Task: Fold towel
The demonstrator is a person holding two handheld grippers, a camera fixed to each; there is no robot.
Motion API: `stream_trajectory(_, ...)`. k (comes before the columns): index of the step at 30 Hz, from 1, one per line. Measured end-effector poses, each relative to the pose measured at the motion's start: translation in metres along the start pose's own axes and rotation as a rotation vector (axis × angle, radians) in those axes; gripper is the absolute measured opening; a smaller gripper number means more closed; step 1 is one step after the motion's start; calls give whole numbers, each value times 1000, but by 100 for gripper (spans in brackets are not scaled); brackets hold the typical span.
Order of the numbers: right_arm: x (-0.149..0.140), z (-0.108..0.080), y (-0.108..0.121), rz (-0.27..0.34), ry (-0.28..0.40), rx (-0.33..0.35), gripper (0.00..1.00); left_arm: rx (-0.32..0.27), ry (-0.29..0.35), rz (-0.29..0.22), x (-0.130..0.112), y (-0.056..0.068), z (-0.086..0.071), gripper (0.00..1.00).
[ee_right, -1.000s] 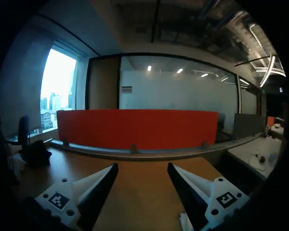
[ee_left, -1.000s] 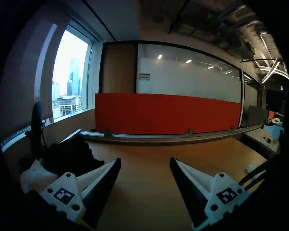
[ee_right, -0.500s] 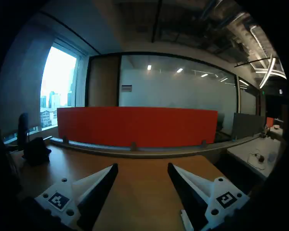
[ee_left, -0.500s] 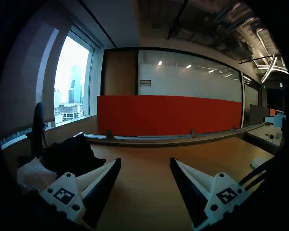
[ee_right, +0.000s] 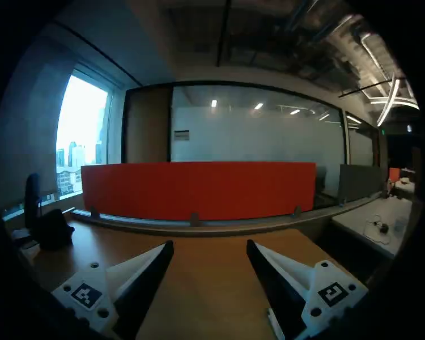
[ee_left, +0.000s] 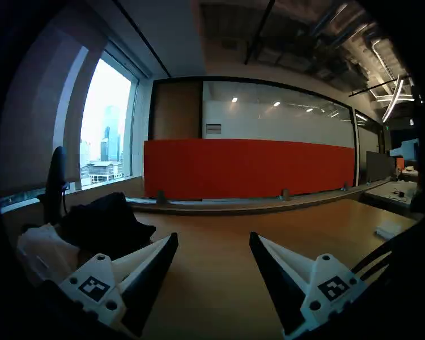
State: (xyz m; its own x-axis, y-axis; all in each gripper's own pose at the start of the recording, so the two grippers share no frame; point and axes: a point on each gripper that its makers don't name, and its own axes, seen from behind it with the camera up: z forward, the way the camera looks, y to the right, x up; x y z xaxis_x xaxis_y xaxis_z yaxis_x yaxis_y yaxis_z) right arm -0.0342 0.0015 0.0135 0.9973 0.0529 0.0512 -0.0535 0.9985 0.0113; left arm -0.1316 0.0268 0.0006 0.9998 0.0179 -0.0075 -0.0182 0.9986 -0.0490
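Left gripper (ee_left: pixel 212 235) and right gripper (ee_right: pixel 209 242) both spread wide, pinching nothing, held low over a wooden desk (ee_left: pixel 224 221). Crumpled white cloth (ee_left: pixel 42 255), probably the towel, heaped off to the left gripper's left, against a black bundle (ee_left: pixel 107 224); long axis impossible to tell. Nearer the left gripper. Bare desktop ahead up to a red divider (ee_left: pixel 246 167).
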Motion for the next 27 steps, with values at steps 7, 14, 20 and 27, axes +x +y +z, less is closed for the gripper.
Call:
stream_trajectory(7,-13,-2,2,13,-8,-11,100,11,25,16,-17,-10,1,93)
stream_trajectory(14,-24,-8,3,-8,-24,-25,100,19,41,38,-30,-16,1,93)
stream_trajectory(20,-39,-13,5,-38,-52,-40,100,24,50,38,-36,-17,2,93)
stream_trajectory(27,-50,-18,14,-54,-77,-60,100,30,47,33,-43,-18,1,93)
